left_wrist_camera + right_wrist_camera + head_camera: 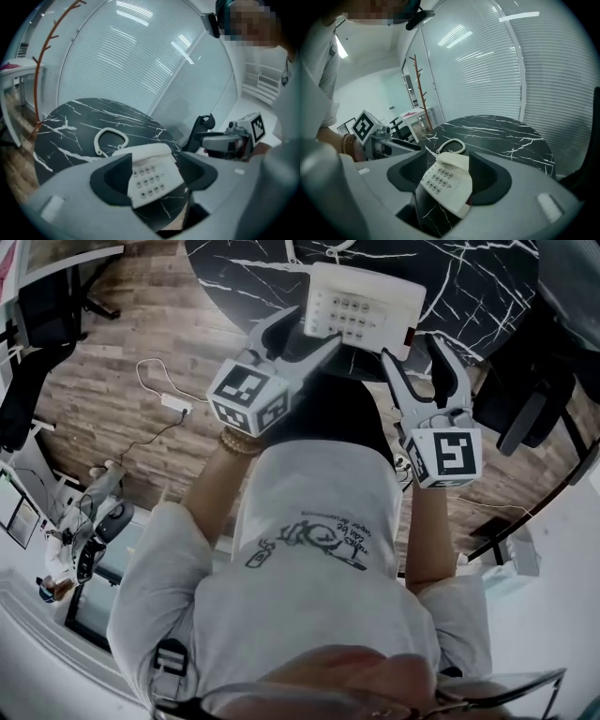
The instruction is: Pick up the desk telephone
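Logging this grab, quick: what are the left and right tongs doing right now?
Left tongs: open, holding nothing; desk telephone just ahead.
Right tongs: open, holding nothing.

No legible writing: shirt print (314,545) and desk telephone (364,298) keys too blurred to read.

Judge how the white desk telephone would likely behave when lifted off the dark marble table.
The desk telephone looks like a rigid plastic shell, probably light and somewhat slippery. Its handset seems only to rest on top, so tilting could dislodge it. The coiled cord lies loose on the table and would likely trail floppily.
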{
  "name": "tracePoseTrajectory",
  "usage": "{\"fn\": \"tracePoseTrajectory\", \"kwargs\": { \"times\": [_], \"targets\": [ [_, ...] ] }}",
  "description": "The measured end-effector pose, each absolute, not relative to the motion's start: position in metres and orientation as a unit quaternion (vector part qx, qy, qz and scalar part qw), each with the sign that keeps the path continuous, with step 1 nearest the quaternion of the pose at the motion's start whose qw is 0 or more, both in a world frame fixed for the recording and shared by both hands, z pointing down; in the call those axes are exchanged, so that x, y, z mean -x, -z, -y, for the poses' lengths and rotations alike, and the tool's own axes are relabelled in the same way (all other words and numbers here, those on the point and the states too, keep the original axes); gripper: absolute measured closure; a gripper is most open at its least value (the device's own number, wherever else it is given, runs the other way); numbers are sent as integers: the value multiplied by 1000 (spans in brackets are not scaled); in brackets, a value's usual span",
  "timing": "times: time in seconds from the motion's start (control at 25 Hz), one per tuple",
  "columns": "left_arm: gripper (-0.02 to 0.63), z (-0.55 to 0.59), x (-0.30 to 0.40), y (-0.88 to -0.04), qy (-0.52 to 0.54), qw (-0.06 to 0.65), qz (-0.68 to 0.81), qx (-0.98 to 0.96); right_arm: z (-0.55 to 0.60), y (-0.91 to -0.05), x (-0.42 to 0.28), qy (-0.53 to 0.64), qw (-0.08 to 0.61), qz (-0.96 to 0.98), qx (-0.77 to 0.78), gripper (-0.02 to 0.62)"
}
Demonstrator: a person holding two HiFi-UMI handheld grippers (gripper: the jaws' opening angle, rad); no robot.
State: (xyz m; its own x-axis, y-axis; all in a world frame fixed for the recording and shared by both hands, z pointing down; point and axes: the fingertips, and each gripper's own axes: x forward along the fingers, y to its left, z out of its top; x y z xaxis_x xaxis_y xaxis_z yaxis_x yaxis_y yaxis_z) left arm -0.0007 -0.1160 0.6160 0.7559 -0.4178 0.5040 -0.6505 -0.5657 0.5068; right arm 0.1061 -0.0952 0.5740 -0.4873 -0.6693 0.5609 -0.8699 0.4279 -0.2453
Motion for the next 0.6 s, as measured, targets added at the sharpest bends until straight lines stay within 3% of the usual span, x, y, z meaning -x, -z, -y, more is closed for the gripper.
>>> {"fn": "tracePoseTrajectory", "kwargs": {
  "times": [0.6],
  "targets": [
    [259,108,11,-728,-212,401,319,-832,82,-680,-119,-317,219,786,-483,237]
  ]
}}
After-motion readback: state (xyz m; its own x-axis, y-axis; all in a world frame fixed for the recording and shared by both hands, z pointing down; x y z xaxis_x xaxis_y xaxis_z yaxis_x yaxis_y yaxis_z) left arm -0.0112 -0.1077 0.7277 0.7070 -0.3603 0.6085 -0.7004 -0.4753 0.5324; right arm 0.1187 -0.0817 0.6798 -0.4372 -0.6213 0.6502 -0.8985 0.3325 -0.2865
